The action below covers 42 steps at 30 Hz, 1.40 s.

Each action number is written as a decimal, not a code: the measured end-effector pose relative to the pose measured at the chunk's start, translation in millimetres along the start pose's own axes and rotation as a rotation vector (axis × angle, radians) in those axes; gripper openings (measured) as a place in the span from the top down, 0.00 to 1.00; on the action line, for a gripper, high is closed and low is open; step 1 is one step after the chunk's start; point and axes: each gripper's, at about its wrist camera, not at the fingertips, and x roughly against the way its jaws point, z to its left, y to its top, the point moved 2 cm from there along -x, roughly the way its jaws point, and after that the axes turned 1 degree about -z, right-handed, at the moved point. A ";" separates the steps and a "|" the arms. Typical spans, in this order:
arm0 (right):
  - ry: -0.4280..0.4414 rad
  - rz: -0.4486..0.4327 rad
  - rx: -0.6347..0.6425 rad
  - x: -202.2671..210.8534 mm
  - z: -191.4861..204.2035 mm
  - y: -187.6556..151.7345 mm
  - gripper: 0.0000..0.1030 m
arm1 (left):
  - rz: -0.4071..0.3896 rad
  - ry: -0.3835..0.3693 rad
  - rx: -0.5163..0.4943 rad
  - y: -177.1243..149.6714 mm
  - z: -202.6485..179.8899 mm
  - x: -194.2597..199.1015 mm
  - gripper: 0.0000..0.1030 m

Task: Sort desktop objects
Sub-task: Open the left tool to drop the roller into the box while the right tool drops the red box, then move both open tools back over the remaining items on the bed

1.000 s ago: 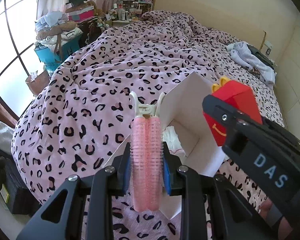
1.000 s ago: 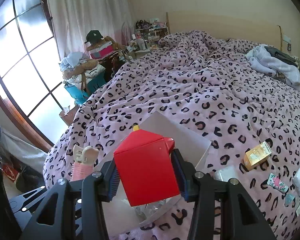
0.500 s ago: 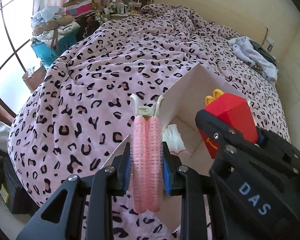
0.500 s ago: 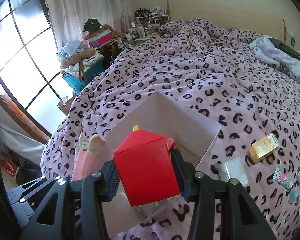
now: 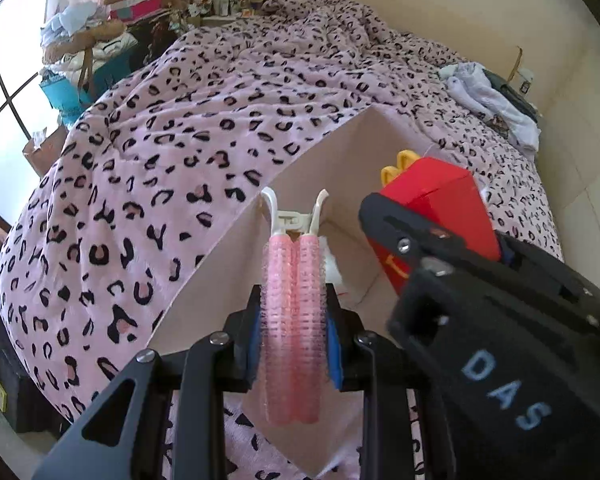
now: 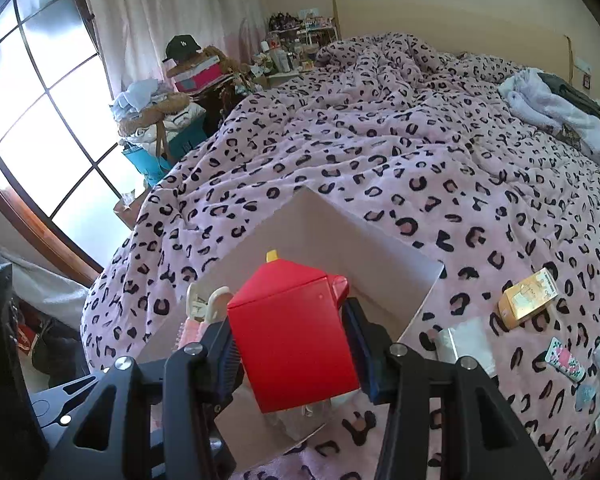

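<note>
Much of the open white cardboard box (image 5: 236,280) is hidden: both tools hang in front of it, its near corner runs behind the left tool, and whatever lies on its floor shows only as a scrap of white crumpled stuff (image 5: 332,268) that I cannot name. It sits on the pink leopard-print bedspread (image 5: 204,128). Starting at the left, the left gripper (image 5: 293,330) is pinched tight on a pink bristly double hair-roller clip (image 5: 293,312), its blue pads pressing both sides; the clip stands upright, its white plastic handle ends splayed above the rollers, over the box's left wall. Its lower end hangs below the pads. To the right, the right gripper (image 6: 294,350) is squeezing a glossy red plastic house-shaped box (image 6: 296,340) with a yellow tab on its peak and a yellow curved mark on one side; it hangs over the box's opening, its base hiding the contents beneath. Farther right on the bedspread lie a small gold carton (image 6: 528,298), a flat silvery packet (image 6: 468,344) partly behind the gripper's finger, and a floral pink strip (image 6: 565,365); further small items at the frame's edge are cut off and unreadable.
</note>
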 end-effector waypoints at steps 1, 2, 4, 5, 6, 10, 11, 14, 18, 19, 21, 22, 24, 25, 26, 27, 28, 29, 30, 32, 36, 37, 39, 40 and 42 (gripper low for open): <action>-0.002 0.007 0.001 -2.5 -0.2 -0.9 0.53 | 0.005 0.003 0.001 -1.1 1.0 -2.4 0.74; -0.007 0.008 0.008 -3.3 0.3 -1.4 0.53 | 0.010 0.006 0.002 -2.2 2.1 -4.8 0.74; -0.019 0.013 0.021 -4.6 2.3 -1.4 0.53 | 0.021 0.011 0.003 -4.3 4.1 -9.5 0.74; -0.017 0.017 0.027 -5.3 3.2 -0.9 0.53 | 0.026 0.014 0.004 -5.4 5.2 -11.9 0.74; -0.021 0.019 0.030 -5.9 3.5 -0.5 0.53 | 0.027 0.012 0.005 -5.2 5.5 -11.9 0.73; -0.037 0.031 0.053 -8.1 6.4 0.8 0.53 | 0.031 0.001 0.011 -3.8 6.8 -11.1 0.73; -0.037 0.032 0.054 -7.8 6.8 1.0 0.53 | 0.032 -0.001 0.012 -3.6 7.2 -11.0 0.73; -0.023 0.032 0.043 -6.7 5.7 2.2 0.53 | 0.033 -0.006 0.014 -3.8 8.3 -9.7 0.73; -0.020 0.031 0.026 -3.5 3.4 5.3 0.53 | 0.028 -0.008 0.015 -2.8 9.3 -5.8 0.73; -0.020 0.027 0.025 -1.7 3.3 6.1 0.53 | 0.026 -0.009 0.014 -2.2 9.1 -4.5 0.73; -0.022 0.019 0.026 3.7 4.0 8.2 0.53 | 0.020 -0.010 0.014 -0.6 8.4 0.6 0.73; -0.022 0.015 0.029 7.9 4.9 9.6 0.53 | 0.012 -0.009 0.013 0.6 7.8 5.7 0.72; -0.026 0.002 0.033 18.5 6.4 13.1 0.53 | -0.005 -0.007 0.012 2.9 6.6 16.2 0.68; -0.030 -0.007 0.035 24.9 7.1 15.1 0.53 | -0.015 -0.006 0.011 4.2 5.8 21.9 0.62; -0.032 -0.018 0.035 33.1 7.4 17.6 0.53 | -0.034 -0.008 0.008 5.9 4.1 31.5 0.55; -0.034 -0.032 0.034 42.7 7.3 20.1 0.53 | -0.054 -0.009 0.005 7.7 2.3 41.4 0.51; -0.036 -0.046 0.032 52.3 7.2 22.6 0.53 | -0.074 -0.010 0.001 9.4 0.5 51.3 0.45; -0.038 -0.059 0.030 61.8 6.8 24.2 0.53 | -0.093 -0.011 -0.002 11.2 -1.4 61.3 0.40; -0.042 -0.076 0.029 73.6 5.8 25.1 0.53 | -0.114 -0.012 -0.008 12.5 -4.2 72.5 0.37; -0.051 -0.107 0.027 95.1 3.2 24.8 0.52 | -0.157 -0.025 -0.020 13.6 -10.6 94.7 0.27; -0.076 -0.169 0.011 135.0 -8.8 12.0 0.50 | -0.227 -0.051 -0.058 6.6 -29.0 130.9 0.23; -0.082 -0.185 0.001 144.8 -13.5 6.3 0.48 | -0.231 -0.053 -0.072 4.3 -34.2 134.6 0.22; -0.087 -0.205 -0.029 160.9 -25.8 -9.7 0.45 | -0.232 -0.066 -0.104 -5.8 -46.5 137.0 0.21; -0.099 -0.211 -0.045 167.6 -34.0 -20.1 0.45 | -0.222 -0.073 -0.117 -11.4 -52.9 134.5 0.21; -0.119 -0.215 -0.074 175.0 -49.6 -37.2 0.45 | -0.195 -0.085 -0.146 -23.9 -66.9 126.2 0.21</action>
